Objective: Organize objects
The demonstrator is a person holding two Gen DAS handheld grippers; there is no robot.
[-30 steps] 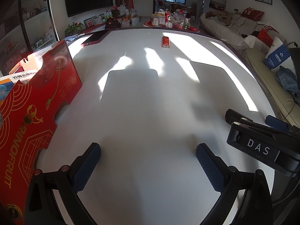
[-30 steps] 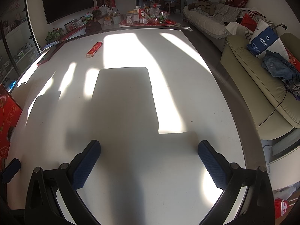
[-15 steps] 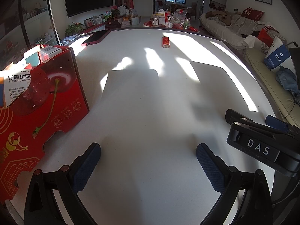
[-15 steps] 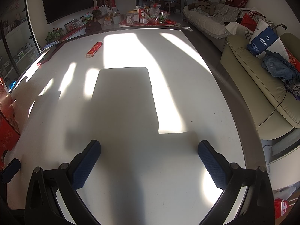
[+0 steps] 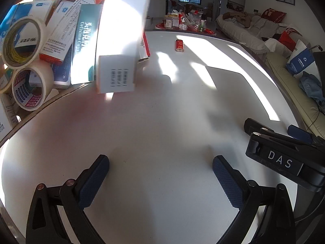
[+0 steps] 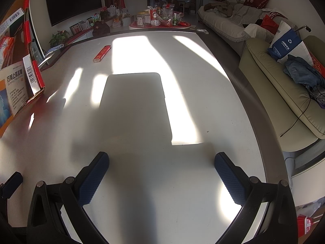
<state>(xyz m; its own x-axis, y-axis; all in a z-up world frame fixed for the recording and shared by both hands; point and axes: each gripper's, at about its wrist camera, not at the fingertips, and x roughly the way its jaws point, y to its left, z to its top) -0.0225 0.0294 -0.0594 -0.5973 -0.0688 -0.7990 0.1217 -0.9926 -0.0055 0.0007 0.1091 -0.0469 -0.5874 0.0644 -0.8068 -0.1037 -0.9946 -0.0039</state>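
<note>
A red carton [image 6: 33, 69] lies tipped over at the table's left, its mouth facing my left wrist view. Tape rolls [image 5: 21, 42], medicine boxes [image 5: 61, 34] and a long white box [image 5: 121, 26] tumble out of it, and a small white box [image 5: 115, 74] hangs blurred just above the white table [image 5: 162, 122]. A red lighter [image 5: 179, 45] lies far out in the sun, also seen as the lighter [image 6: 102, 53] from the right. My left gripper [image 5: 160, 174] is open over bare table, short of the spill. My right gripper [image 6: 161, 174] is open too, holding nothing.
A beige sofa [image 6: 284, 93] with clothes and a blue bag runs along the table's right edge. Beyond the far edge stands a low red tray [image 6: 160, 23] crowded with bottles and jars. A dark television hangs on the left wall.
The red carton has tipped from upright onto its side, toward the left camera. Its contents now pour out onto the table. Both grippers have stayed where they were.
</note>
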